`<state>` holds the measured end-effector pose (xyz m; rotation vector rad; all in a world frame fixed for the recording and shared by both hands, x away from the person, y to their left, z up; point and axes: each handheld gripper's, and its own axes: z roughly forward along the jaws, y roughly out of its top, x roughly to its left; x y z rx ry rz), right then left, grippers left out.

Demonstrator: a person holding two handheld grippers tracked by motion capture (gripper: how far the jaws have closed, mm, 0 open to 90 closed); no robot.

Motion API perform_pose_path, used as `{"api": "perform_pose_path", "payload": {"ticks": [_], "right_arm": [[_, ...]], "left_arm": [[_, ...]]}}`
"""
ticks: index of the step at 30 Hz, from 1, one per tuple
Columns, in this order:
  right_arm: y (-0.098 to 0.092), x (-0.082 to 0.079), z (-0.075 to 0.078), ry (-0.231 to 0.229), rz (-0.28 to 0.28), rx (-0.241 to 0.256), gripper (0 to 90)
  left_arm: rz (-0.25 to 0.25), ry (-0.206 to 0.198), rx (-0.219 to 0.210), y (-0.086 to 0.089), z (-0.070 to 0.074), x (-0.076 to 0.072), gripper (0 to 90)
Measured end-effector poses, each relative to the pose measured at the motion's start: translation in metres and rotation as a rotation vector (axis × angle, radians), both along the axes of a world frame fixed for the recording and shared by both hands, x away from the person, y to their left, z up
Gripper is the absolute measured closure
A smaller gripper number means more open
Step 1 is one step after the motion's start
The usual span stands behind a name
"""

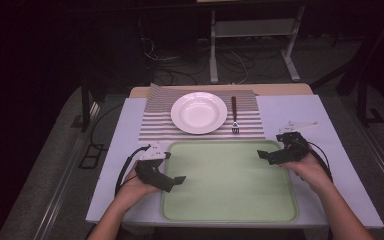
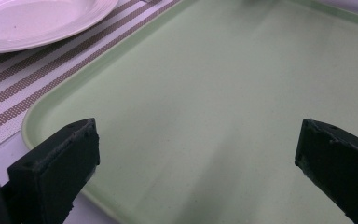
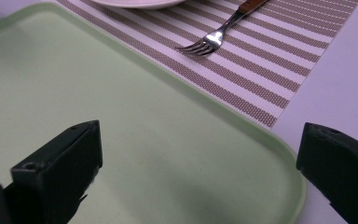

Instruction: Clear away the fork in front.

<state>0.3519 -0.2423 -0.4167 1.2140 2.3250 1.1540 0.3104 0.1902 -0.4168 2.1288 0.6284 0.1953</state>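
Now | left gripper [image 1: 172,181] jaws apart over tray [image 1: 230,212] left rim | right gripper [image 1: 267,155] jaws apart at right rim

Both grippers — left gripper [image 1: 179,179], right gripper [image 1: 263,154] — wide-jawed.

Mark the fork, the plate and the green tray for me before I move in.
fork [image 1: 234,114]: high view, on the middle of its length, below the dark handle.
plate [image 1: 199,113]: high view, centre of its white bowl.
green tray [image 1: 230,180]: high view, bare middle of its floor.
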Motion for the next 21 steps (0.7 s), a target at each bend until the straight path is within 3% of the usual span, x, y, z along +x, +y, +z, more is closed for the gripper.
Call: {"api": "perform_pose_path", "payload": {"ticks": [19, 21], "right_arm": [[0.015, 0.037, 0.007, 0.014, -0.021, 0.018, 0.5], [0.016, 0.04, 0.007, 0.016, -0.03, 0.02, 3.7]], "left_arm": [[0.011, -0.005, -0.007, 0.002, 0.001, 0.0, 0.0], [0.007, -0.005, -0.009, 0.002, 0.001, -0.001, 0.0]]}}
